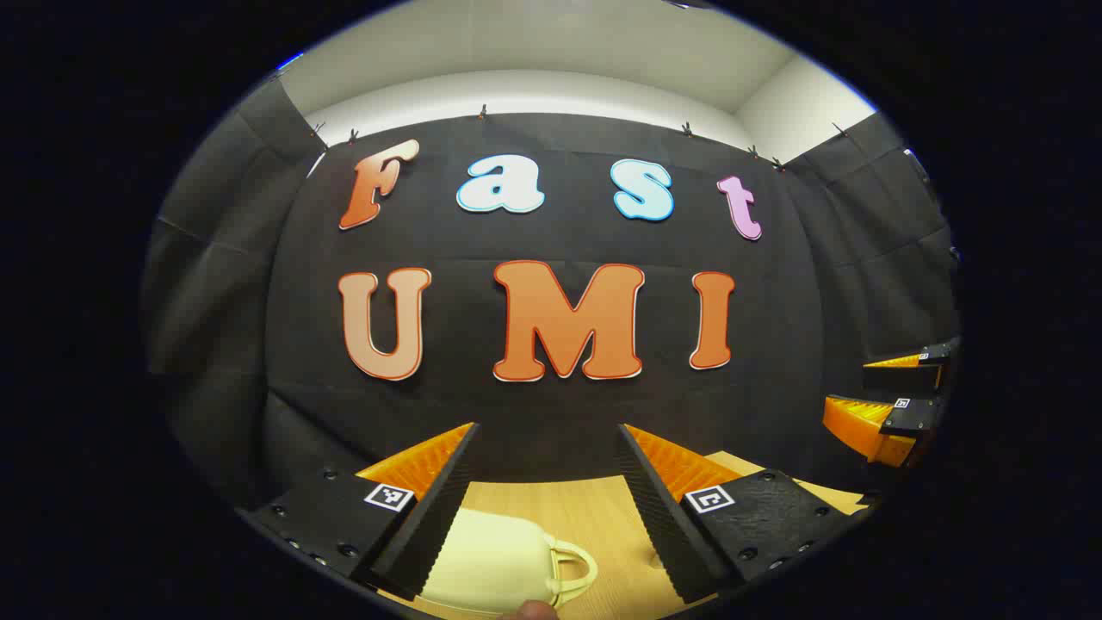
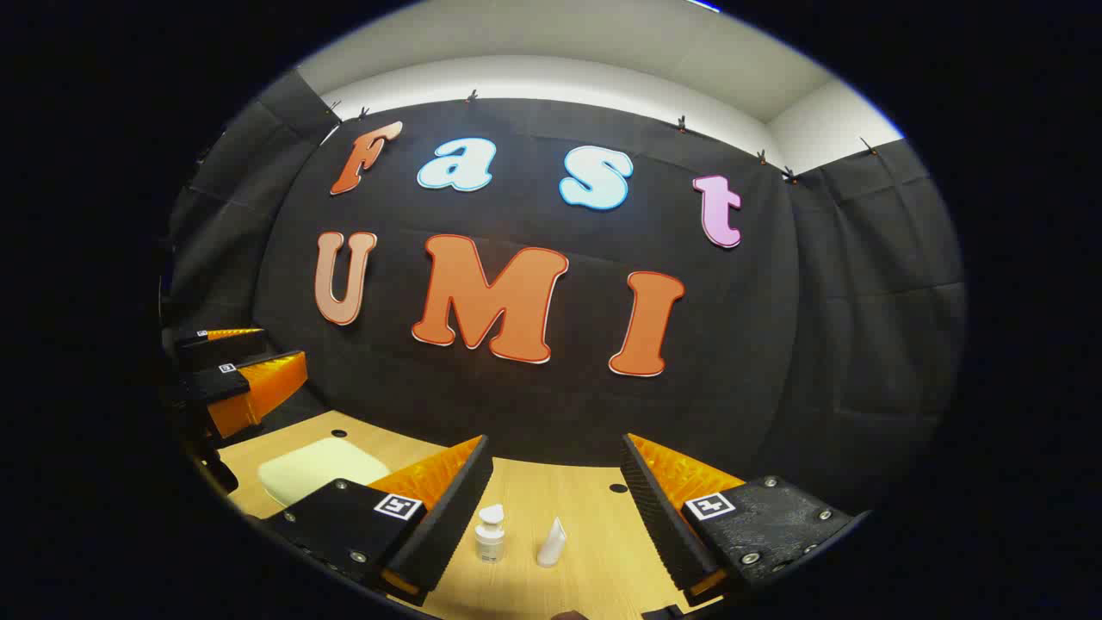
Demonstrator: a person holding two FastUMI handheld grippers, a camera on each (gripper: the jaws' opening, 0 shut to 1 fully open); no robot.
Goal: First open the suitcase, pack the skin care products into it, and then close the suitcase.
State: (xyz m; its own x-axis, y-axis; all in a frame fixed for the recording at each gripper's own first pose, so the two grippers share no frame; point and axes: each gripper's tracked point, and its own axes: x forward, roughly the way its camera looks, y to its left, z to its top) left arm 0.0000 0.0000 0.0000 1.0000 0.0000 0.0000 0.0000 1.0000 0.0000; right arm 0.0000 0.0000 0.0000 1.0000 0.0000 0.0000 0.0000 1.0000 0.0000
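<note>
- The step in hand looks to be opening the closed pale suitcase [image 1: 482, 560], which lies on the counter [image 1: 603, 517] below the left tongs [image 1: 547, 482]; both pairs hover spread apart, holding nothing.
- The left tongs should probably come down at the handle [image 1: 572, 568] side and find the lid's edge.
- The pump bottle [image 2: 490, 534] and tube [image 2: 552, 542] stand before the right tongs [image 2: 555, 495].
- The suitcase's near edge is cut off, and its seam and any latch cannot be made out.

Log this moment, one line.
phase: pre-open | suitcase: closed, on table | left tool: open above it | right tool: open | pump bottle, tube: unpacked
</note>
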